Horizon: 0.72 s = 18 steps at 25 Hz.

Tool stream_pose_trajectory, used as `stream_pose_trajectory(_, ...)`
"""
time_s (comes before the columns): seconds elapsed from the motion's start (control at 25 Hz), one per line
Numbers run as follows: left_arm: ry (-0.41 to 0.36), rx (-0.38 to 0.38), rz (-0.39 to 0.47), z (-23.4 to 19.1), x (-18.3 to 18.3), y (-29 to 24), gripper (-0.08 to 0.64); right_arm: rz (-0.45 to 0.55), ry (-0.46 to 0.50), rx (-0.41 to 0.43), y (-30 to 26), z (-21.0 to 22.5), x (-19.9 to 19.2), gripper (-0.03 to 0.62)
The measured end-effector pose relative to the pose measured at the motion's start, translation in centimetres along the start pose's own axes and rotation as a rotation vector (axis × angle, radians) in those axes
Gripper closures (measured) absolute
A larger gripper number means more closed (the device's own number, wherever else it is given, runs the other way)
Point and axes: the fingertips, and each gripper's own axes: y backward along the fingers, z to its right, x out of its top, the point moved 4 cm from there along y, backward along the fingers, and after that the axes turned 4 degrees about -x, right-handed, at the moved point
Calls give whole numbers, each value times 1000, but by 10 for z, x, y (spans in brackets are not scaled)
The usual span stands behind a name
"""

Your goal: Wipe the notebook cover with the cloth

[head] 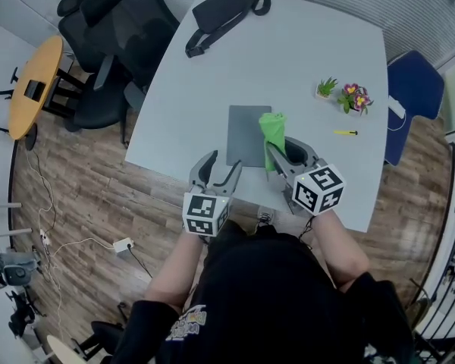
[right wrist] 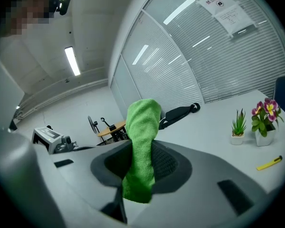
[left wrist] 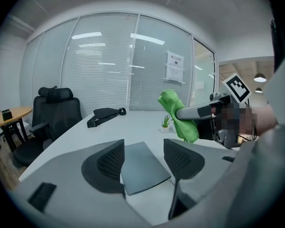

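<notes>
Here, right tongs [head: 275, 152] pinching cloth [head: 273, 127] above notebook [head: 246, 131] edge, left tongs [head: 224, 163] parted near it.

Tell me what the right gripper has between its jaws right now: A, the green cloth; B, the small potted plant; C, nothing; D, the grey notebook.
A: the right gripper has its jaws closed on the green fabric cloth, while the flat grey notebook lies on the white table.

An office is being shown: a white table [head: 303, 59] is being flanked at far left by black swivel chairs [head: 114, 29], glass walls [left wrist: 154, 87] being screened by blinds [left wrist: 99, 65].
</notes>
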Motion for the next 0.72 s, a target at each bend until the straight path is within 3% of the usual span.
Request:
stream_pose_trajectory(0.2, 4, -37, -38, -20, -7, -17, 311, -21, -4, -30, -19, 0, -2, 480)
stream_pose_trajectory(0.72, -46, -282, -192, -76, -46, -62, 311, -46, -75, -232, -71, -10, -20, 480)
